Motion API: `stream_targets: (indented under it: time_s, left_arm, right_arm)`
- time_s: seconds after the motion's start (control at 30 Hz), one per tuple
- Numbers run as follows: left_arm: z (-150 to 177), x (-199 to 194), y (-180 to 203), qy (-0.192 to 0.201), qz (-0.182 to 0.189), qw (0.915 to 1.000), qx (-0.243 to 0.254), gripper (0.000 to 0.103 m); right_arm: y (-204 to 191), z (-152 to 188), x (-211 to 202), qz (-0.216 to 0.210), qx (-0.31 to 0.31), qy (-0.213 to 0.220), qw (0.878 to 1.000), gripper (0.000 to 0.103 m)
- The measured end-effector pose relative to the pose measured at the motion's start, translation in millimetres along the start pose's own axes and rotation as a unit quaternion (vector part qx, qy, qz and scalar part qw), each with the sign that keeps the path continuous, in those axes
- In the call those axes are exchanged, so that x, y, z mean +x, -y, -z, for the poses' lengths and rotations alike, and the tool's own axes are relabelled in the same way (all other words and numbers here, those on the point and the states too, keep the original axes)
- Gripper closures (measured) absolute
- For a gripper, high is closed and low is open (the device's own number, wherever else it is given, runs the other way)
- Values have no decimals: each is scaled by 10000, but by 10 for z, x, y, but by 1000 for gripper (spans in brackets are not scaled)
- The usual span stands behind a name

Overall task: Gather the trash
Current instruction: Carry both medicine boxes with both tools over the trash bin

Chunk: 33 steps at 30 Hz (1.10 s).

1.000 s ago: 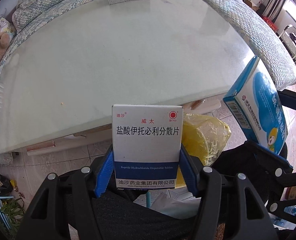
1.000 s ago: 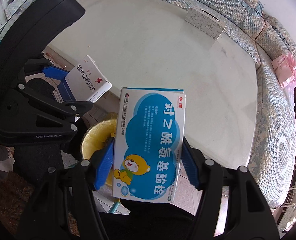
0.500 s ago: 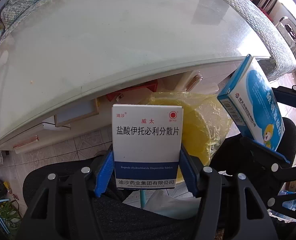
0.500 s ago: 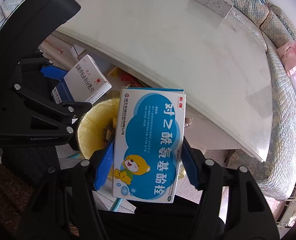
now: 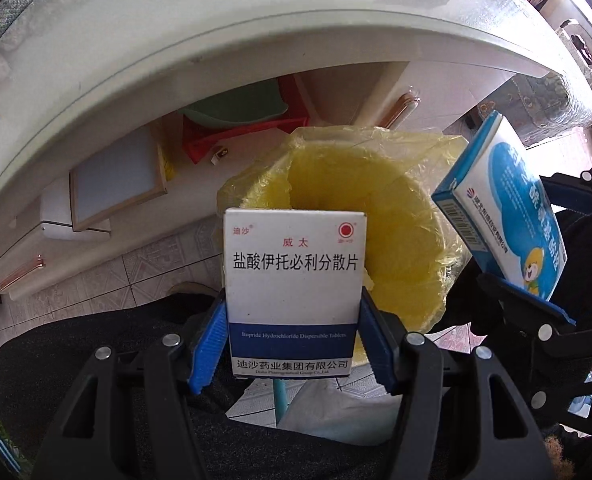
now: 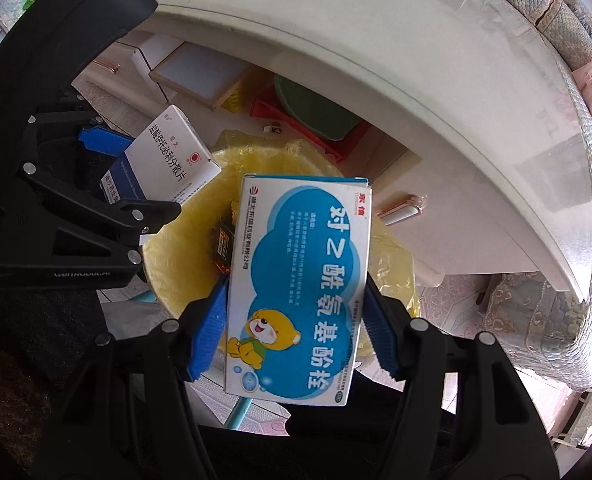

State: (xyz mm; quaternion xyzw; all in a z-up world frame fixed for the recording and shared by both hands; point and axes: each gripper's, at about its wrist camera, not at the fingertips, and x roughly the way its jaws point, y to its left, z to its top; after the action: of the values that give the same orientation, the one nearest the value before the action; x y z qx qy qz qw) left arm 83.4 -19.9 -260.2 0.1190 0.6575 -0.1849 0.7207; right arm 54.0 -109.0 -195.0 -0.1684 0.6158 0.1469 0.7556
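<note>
Yellow plastic lined the trash bin (image 5: 380,216), which stood on the tiled floor just beside the white bench (image 5: 256,32), its mouth open below both grippers. The left gripper (image 5: 294,320) pinched a white and navy medicine box (image 5: 294,280) by its two long sides, near the bin's near rim rather than squarely over the opening. The right gripper (image 6: 294,320) was clamped the same way on a blue and white box (image 6: 300,292), which hung over the bin's mouth; a dark wrapper (image 6: 224,246) already lay inside.

The chief risk, as I judged it, was at release. The white box looked to sit so close to the rim that it could strike the edge or the loose liner and tumble onto the floor. The two grippers were also near each other, so a drop made together might knock one carton against the other.

The white box read "迪沙", "威太", "盐酸伊托必利分散片", "Itopride Hydrochloride Dispersible Tablets" and "迪沙药业集团有限公司". The blue box read "东信" and "对乙酰氨基酚栓", beside a cartoon bear; its small print and barcode digits were too fine to read.
</note>
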Motion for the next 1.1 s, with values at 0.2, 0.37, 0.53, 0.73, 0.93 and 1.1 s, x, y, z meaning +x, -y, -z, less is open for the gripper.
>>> stream_targets:
  time_s: [0.2, 0.37, 0.53, 0.73, 0.93, 1.1]
  left_arm:
    - [22, 346, -47, -238, 103, 9996, -105, 43]
    - [34, 585, -77, -445, 195, 9986, -207, 43]
    - [-9, 768, -98, -569, 111, 9982, -171, 43]
    - [-78, 928, -107, -706, 125, 9973, -141, 43]
    - [-117, 1116, -117, -917, 329, 9951, -174, 43]
    - [-158, 1282, -160, -1151, 464, 9920, -234, 43]
  right_arm:
    - [-8, 81, 311, -94, 109, -140, 9998, 41]
    - [25, 86, 542, -242, 245, -291, 9990, 41]
    - [40, 104, 766, -366, 375, -413, 9978, 41]
    - [52, 117, 950, -474, 504, -533, 9962, 41]
    - [0, 108, 1168, -677, 571, -660, 9939, 41]
    - [19, 116, 1308, -768, 659, -792, 9917, 41]
